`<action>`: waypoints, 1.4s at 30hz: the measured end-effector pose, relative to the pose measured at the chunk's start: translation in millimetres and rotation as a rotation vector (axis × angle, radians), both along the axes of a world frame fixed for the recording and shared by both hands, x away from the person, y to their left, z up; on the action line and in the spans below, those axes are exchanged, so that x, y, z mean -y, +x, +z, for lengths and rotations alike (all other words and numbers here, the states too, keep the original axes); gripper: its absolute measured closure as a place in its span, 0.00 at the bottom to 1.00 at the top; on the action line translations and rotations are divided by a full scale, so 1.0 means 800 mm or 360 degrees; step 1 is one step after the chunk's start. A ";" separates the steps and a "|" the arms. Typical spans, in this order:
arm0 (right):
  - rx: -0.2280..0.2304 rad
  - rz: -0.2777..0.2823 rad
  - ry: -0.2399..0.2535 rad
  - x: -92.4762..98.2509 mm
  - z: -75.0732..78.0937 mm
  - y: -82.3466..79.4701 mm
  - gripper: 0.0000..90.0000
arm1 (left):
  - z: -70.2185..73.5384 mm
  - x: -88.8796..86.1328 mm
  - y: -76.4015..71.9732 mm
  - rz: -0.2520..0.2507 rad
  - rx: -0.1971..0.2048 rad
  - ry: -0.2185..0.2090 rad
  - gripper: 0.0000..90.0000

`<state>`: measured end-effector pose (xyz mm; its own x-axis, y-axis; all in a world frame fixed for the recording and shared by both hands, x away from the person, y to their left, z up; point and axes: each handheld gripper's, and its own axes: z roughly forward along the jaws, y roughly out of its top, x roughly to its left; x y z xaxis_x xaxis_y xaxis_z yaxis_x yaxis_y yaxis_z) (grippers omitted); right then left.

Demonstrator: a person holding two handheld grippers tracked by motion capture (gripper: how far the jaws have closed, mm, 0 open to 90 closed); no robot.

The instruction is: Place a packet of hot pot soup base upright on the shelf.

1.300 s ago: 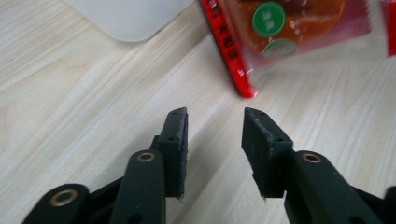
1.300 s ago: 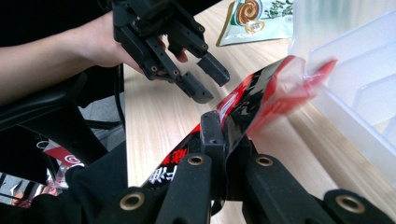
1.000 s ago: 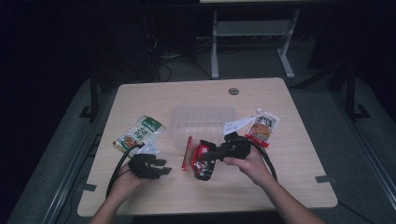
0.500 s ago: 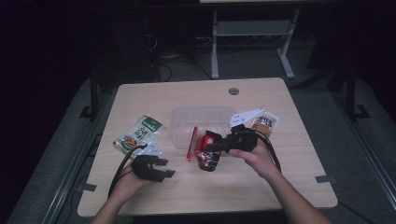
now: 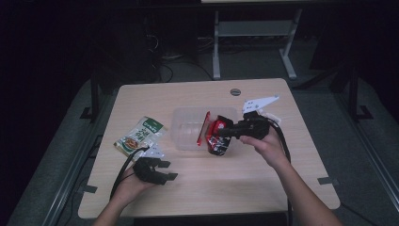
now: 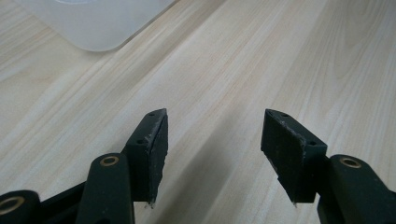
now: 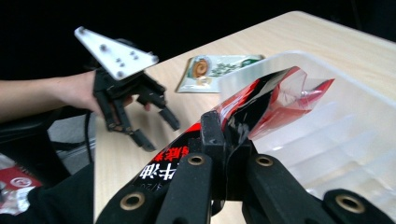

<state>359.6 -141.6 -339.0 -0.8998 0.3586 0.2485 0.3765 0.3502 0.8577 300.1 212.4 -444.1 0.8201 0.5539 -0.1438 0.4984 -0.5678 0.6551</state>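
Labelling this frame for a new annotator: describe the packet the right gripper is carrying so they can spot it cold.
Start at the clear plastic tub in the middle of the wooden table. At its right rim hangs a glossy red and black packet, pinched in the shut jaws of the right gripper and lifted off the table. The other packet, left of the tub, is green and white and lies flat.
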 end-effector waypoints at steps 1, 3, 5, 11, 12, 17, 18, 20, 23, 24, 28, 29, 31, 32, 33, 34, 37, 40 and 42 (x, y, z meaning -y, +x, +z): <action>0.0005 -0.0015 -0.0004 0.003 0.001 0.003 1.00 | 0.000 0.000 0.000 -0.0001 0.0000 -0.0001 0.45; 0.0005 -0.0044 0.0000 0.010 0.003 0.009 1.00 | -0.001 0.000 0.000 0.0000 -0.0002 -0.0004 0.45; 0.0009 -0.0071 -0.0005 0.016 0.004 0.014 1.00 | -0.001 0.001 -0.001 0.0002 -0.0010 -0.0009 0.45; 0.0003 -0.0148 -0.0027 0.037 0.000 0.023 1.00 | -0.002 0.001 0.000 -0.0013 -0.0008 0.0000 0.45; 0.0001 -0.0160 -0.0032 0.040 -0.001 0.024 1.00 | -0.001 0.001 0.000 -0.0018 -0.0009 0.0008 0.45; -0.0009 -0.0183 -0.0053 0.047 -0.004 0.026 1.00 | -0.003 0.003 0.000 -0.0019 -0.0008 -0.0001 0.45; -0.0008 -0.0181 -0.0059 0.046 -0.005 0.026 1.00 | -0.003 0.003 0.000 -0.0021 -0.0008 0.0000 0.45; -0.0016 -0.0178 -0.0078 0.044 -0.007 0.026 1.00 | -0.003 0.003 0.000 -0.0021 -0.0008 0.0001 0.45; -0.0017 -0.0168 -0.0107 0.038 -0.011 0.028 1.00 | -0.003 0.002 0.000 -0.0022 -0.0007 0.0002 0.45; -0.0020 -0.0163 -0.0117 0.036 -0.012 0.028 1.00 | -0.003 0.002 0.000 -0.0024 -0.0007 0.0004 0.45; -0.0034 -0.0156 -0.0130 0.031 -0.018 0.031 1.00 | -0.002 0.001 0.000 -0.0029 -0.0010 0.0011 0.45; -0.0036 -0.0152 -0.0135 0.030 -0.019 0.032 1.00 | -0.003 0.002 0.000 -0.0023 -0.0010 0.0002 0.45; -0.0041 -0.0150 -0.0135 0.029 -0.021 0.034 1.00 | -0.003 0.003 0.000 -0.0024 -0.0014 -0.0001 0.45; -0.0050 -0.0153 -0.0129 0.028 -0.022 0.034 1.00 | -0.003 0.003 0.000 -0.0026 -0.0015 0.0001 0.45; -0.0061 -0.0150 -0.0121 0.028 -0.024 0.036 1.00 | -0.003 0.003 0.001 -0.0029 -0.0017 0.0004 0.45; -0.0061 -0.0150 -0.0121 0.028 -0.024 0.036 1.00 | -0.003 0.003 0.001 -0.0029 -0.0017 0.0004 0.45; -0.0085 -0.0145 -0.0111 0.026 -0.028 0.041 1.00 | -0.003 0.004 0.000 -0.0035 -0.0020 0.0006 0.45; -0.0085 -0.0148 -0.0107 0.023 -0.027 0.045 1.00 | -0.003 0.004 0.000 -0.0048 -0.0017 0.0009 0.45; -0.0091 -0.0150 -0.0106 0.022 -0.027 0.046 1.00 | -0.003 0.004 0.000 -0.0051 -0.0017 0.0011 0.45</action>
